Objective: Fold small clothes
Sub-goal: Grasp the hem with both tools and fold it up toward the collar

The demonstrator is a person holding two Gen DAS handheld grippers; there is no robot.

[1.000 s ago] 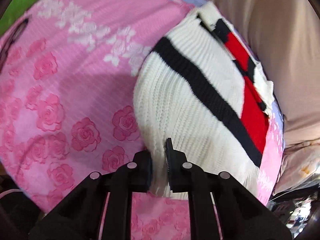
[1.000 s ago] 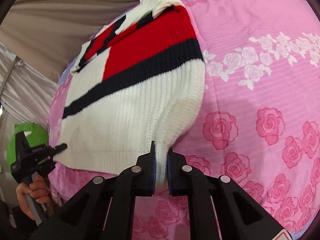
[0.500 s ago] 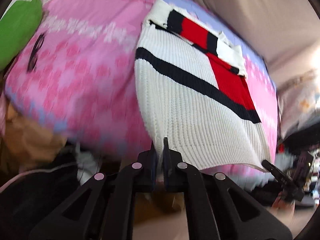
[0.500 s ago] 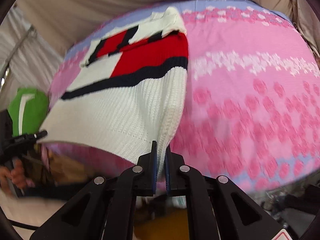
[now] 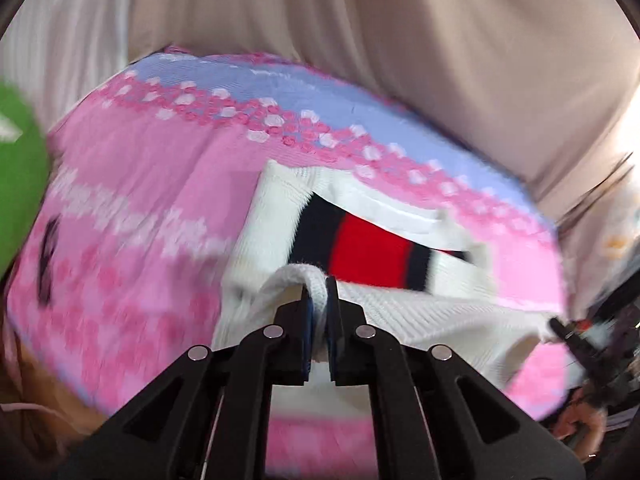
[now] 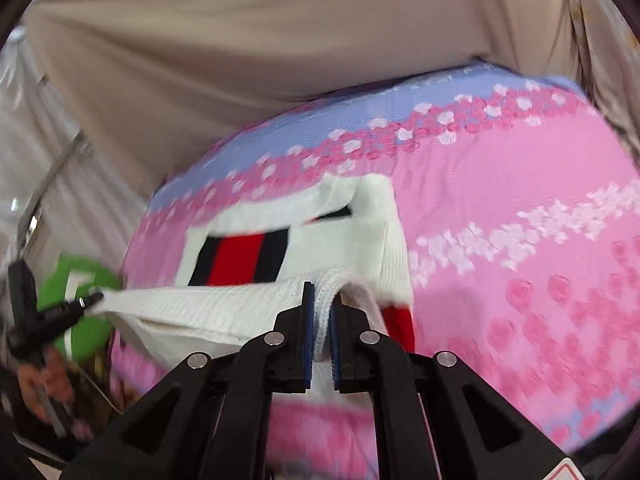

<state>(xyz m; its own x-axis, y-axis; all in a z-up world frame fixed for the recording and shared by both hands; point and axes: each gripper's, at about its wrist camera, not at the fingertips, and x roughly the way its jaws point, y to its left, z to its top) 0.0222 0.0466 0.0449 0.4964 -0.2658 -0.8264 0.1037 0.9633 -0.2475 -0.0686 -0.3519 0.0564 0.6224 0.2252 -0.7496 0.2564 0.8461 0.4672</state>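
Sweater (image 5: 280, 216), white knit with navy and red blocks, lies with its collar end on the pink rose-print bed cover (image 5: 132, 216), while its hem edge is raised off the bed and carried toward the collar. A second ago the whole garment lay flat and the striped front faced up along its full length. Now the lower half arches over the upper, so the bottom-to-top fold looks about half made; what remains, I judge, is to lay the hem down near the collar and let go.

The left tongs (image 5: 318, 300) are clamped on one hem corner, the right tongs (image 6: 321, 308) on the other, knit bunched between each pair of pads.

The left wrist view shows a dark item lying on the cover at its left, absent from the other. The right wrist view shows the hem stretched taut across to the left tongs and the person's hand (image 6: 36, 380) gripping their handle.
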